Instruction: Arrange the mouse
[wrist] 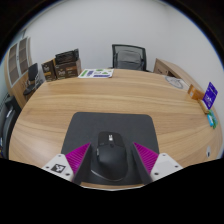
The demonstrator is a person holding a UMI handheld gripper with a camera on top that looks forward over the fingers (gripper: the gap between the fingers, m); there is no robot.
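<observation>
In the gripper view we see the tongs [110,166] at the bottom centre of the frame, their magenta pads [78,159] spread apart, with a black, rounded, matte mouse [109,155] sitting between them; whether the pads press on its sides we cannot tell. The mouse rests on a dark rectangular mouse mat [112,131] lying flat on the pale wood-grain tabletop [100,95]. Beyond, at upper centre, stands a black office chair [128,57]; papers [96,73] lie at the far edge, and a purple box [210,96] sits at right.
</observation>
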